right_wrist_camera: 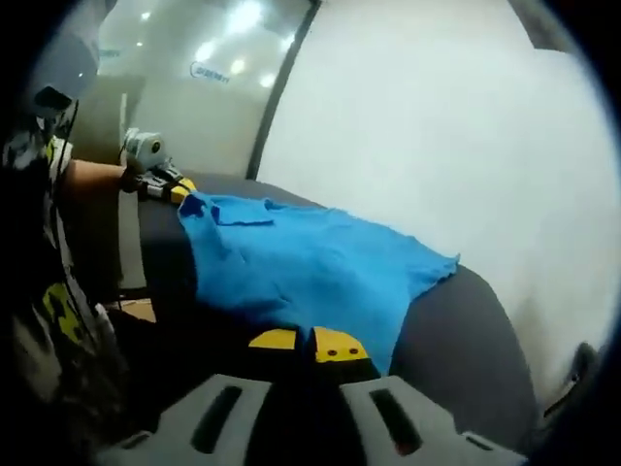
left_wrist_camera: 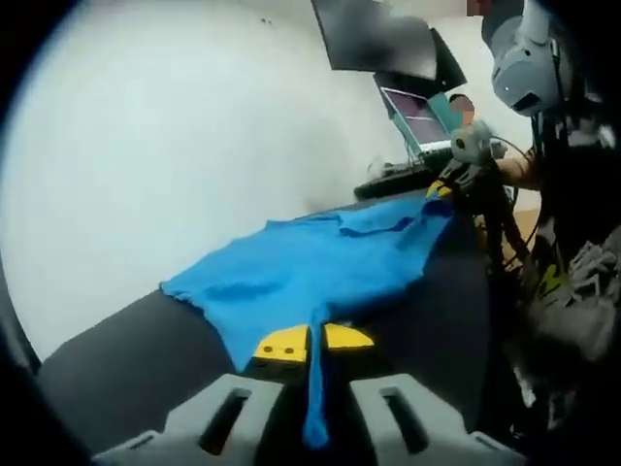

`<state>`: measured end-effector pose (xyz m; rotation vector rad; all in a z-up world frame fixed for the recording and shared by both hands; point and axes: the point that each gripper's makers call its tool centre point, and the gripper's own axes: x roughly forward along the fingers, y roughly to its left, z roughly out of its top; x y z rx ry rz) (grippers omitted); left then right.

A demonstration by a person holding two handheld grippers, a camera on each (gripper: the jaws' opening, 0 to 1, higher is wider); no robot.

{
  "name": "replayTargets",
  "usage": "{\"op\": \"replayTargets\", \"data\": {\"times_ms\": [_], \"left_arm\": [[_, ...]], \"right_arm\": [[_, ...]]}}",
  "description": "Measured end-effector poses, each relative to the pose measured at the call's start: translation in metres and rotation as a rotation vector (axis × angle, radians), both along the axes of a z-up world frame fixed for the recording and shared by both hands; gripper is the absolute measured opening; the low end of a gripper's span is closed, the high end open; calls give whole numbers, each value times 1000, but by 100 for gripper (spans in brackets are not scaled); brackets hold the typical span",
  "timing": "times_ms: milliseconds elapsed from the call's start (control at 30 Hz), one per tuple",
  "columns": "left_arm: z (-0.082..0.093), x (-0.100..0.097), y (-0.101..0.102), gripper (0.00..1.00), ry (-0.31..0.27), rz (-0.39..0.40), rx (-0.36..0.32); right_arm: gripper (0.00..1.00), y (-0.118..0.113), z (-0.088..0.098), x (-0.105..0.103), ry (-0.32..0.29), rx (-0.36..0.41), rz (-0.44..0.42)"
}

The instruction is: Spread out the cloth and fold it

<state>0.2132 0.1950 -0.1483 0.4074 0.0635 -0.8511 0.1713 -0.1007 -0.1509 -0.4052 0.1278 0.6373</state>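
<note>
In the left gripper view, the left gripper [left_wrist_camera: 312, 347] has its yellow-tipped jaws pinched on a near corner of the blue cloth [left_wrist_camera: 320, 262], a strip of it hanging down between them, while the right gripper [left_wrist_camera: 444, 189] grips the far corner, apparently so the cloth is stretched flat over the dark table [left_wrist_camera: 126, 359]. In the right gripper view, the right gripper [right_wrist_camera: 309, 343] is closed on the cloth's near edge [right_wrist_camera: 310, 262], which runs away from the jaws to the left gripper [right_wrist_camera: 167, 188] at far left, a hold suited to spreading before folding.

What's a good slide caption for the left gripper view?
Left gripper shut on a corner of the blue cloth, stretched over the dark table toward the right gripper at the far corner.
</note>
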Motion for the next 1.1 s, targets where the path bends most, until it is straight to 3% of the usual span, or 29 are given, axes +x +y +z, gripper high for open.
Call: {"op": "replayTargets", "data": {"times_ms": [100, 167, 333, 433, 500, 533, 633, 700, 800, 933, 1033, 1100], "left_arm": [[12, -2, 0, 1, 29, 14, 17], [19, -6, -1, 1, 80, 51, 30], [52, -22, -11, 0, 19, 36, 62], [85, -26, -13, 0, -17, 46, 9], [101, -26, -12, 0, -16, 72, -19], [103, -25, -11, 0, 14, 103, -27], [114, -28, -12, 0, -7, 124, -6], [129, -35, -15, 0, 0, 120, -60], [155, -55, -14, 0, -44, 101, -93], [171, -82, -12, 0, -84, 86, -98], [180, -100, -17, 0, -123, 66, -100], [196, -112, -20, 0, -154, 38, -138]], "right_arm": [[0, -1, 18, -2, 19, 77, 13], [0, -4, 32, -5, 13, 102, 17], [0, -14, 72, -12, -58, 105, 6], [0, -19, 98, -16, -140, 93, -1], [0, -22, 110, -19, -171, 94, -2], [0, -23, 116, -21, -184, 105, -2], [0, -24, 136, -26, -243, 100, 7], [0, -26, 145, -30, -260, 99, 8], [0, -28, 158, -47, -267, 121, 27], [0, -26, 167, -82, -285, 126, 58], [0, -25, 175, -101, -347, 96, 49], [0, -27, 185, -113, -375, 108, 50]]}}
